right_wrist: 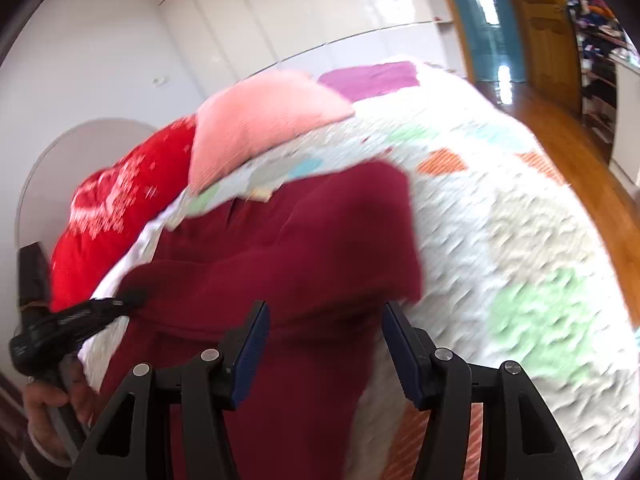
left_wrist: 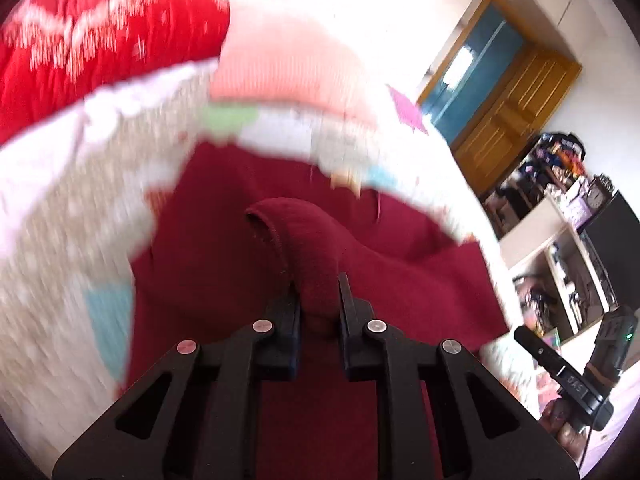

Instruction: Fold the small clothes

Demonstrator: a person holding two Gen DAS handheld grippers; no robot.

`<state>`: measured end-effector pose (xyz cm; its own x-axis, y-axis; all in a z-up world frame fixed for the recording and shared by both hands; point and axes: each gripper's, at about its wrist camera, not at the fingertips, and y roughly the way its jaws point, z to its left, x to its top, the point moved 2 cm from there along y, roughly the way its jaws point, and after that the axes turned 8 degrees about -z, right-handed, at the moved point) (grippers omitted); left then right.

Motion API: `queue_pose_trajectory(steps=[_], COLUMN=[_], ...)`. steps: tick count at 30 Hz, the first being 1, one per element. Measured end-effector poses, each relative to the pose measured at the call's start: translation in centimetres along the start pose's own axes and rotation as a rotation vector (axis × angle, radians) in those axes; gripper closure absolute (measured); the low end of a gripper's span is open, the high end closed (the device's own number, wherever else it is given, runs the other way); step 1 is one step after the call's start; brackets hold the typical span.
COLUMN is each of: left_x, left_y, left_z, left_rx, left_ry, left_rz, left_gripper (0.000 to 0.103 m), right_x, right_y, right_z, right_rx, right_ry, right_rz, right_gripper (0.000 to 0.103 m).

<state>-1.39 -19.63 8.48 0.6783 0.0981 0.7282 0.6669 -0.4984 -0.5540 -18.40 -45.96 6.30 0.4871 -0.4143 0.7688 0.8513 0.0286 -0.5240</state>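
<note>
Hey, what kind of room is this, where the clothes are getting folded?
Probably a bedroom at home: the maroon garment lies on a bed with a patchwork quilt and a pink pillow, beside a wooden door and cluttered shelves.

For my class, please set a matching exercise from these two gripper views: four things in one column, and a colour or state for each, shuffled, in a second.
Things:
1. left gripper
2. right gripper
3. folded cloth
4. cushion

Colour or state:
A. bright red with white pattern
B. open, holding nothing
C. pale pink
D. shut on the maroon garment

Pairs: 1-D, 2-B, 3-C, 4-A
</note>
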Motion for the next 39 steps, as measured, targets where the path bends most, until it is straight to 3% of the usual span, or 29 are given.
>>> queue_pose_trajectory(steps=[4,8,12,15,18,22,25,28,33,37,39], left_x=[2.7,0.8,-1.7,-2.3,-2.3,-2.5,-2.4,-2.1,-1.4,-1.3,-1.8], left_y=[-1.5,0.9,3.2,4.1,3.9,4.1,4.0,3.7,2.8,2.5,2.8], left_z=[1.8,4.3,5.7,6.7,6.5,6.5,6.7,6.7,5.5,4.2,3.8], left_rx=[0.057,0.117,0.201,0.201,0.202,0.202,0.190,0.187,0.165,0.133,0.123], left_ry=[-0.002,-0.026,-0.004,-0.054,-0.034,-0.030,-0.052,-0.064,-0.061,-0.037,-0.025], left_rz=[-0.093,-0.008,0.043,0.070,0.070,0.076,0.075,0.074,0.060,0.062,0.075], left_gripper=[0.090,0.090,0.090,0.090,0.090,0.090,0.090,0.090,0.090,0.090,0.090], right_x=[3.1,5.6,6.0,4.6,2.6,3.2,2.8,1.2,-0.9,0.4,0.2], right_y=[-0.4,0.6,4.3,7.7,10.8,7.4,4.4,3.3,5.8,5.4,4.7], right_z=[-0.9,-0.4,1.2,2.0,0.8,-2.1,-2.3,-1.3,-1.0,-3.1,-4.5], right_rx=[-0.042,-0.070,-0.061,-0.056,-0.132,-0.085,-0.107,-0.072,-0.135,-0.183,-0.184], right_ry=[0.027,-0.006,-0.060,-0.126,-0.175,-0.015,-0.052,-0.136,-0.183,-0.032,0.044], right_rz=[-0.060,-0.102,-0.036,0.068,0.185,0.111,0.060,0.108,0.165,0.059,0.064], right_gripper=[0.047,0.047,0.047,0.047,0.047,0.047,0.047,0.046,0.045,0.045,0.045])
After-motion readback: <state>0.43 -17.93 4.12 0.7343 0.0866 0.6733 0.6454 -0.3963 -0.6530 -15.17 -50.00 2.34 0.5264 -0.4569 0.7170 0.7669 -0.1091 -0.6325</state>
